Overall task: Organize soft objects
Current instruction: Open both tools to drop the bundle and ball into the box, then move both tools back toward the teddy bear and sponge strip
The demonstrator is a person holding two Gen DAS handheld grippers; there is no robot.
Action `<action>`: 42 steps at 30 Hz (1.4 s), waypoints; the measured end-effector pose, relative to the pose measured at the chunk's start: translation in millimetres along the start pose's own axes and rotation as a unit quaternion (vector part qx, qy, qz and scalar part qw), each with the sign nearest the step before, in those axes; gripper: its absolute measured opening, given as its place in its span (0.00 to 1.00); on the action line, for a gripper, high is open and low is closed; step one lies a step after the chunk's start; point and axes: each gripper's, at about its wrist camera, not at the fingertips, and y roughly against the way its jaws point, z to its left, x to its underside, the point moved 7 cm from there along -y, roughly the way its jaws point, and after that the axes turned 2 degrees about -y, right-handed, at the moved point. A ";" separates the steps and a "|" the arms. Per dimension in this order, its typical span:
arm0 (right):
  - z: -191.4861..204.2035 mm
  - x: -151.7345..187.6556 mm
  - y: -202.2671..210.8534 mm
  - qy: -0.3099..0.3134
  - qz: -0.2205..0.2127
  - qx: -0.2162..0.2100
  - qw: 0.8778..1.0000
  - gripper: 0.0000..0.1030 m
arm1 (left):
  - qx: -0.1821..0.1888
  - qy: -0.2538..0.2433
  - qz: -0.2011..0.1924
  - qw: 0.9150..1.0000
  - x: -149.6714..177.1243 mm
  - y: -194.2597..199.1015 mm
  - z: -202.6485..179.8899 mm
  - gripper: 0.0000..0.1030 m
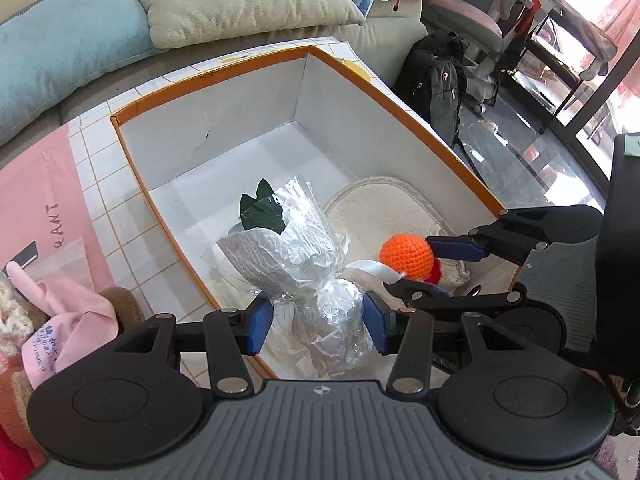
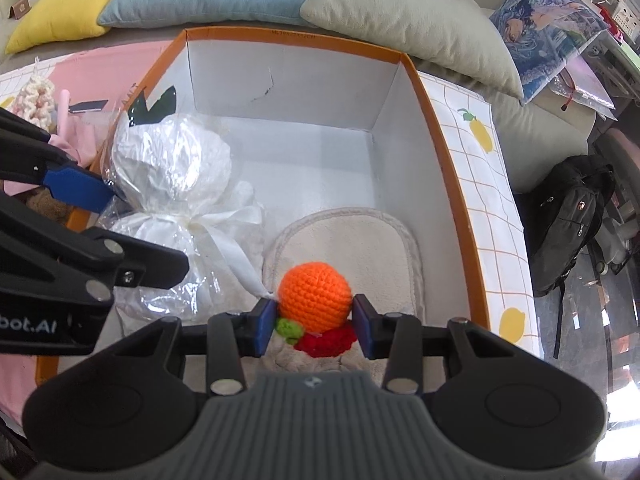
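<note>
Left tool [image 1: 318, 326] grips wrapped bouquet [image 1: 288, 256], right tool [image 2: 316, 326] crochet orange [image 2: 315, 296].

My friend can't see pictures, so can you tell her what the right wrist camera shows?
The right gripper is shut on an orange crochet ball above a cream mat inside an orange-rimmed box. Left of it, the left gripper holds a bundle wrapped in clear plastic. Cushions lie behind the box.

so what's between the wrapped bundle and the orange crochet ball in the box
A white ribbon tail from the wrapped bundle runs across to the orange crochet ball, over the cream mat's edge. The right wrist view shows it best.
</note>
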 end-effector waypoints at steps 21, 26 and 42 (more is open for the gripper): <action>-6.1 -14.4 66.0 -0.004 -0.058 0.023 0.998 0.60 | 0.000 0.020 -0.119 0.993 -8.9 78.4 2.9 0.66; 9.0 -15.0 94.4 -0.038 -0.096 -0.003 0.995 0.66 | -0.042 0.028 -0.168 0.984 5.9 109.5 12.7 0.66; 105.7 10.7 124.4 -0.082 -0.136 -0.112 0.981 0.73 | -0.119 0.082 -0.167 0.975 90.1 160.2 62.2 0.66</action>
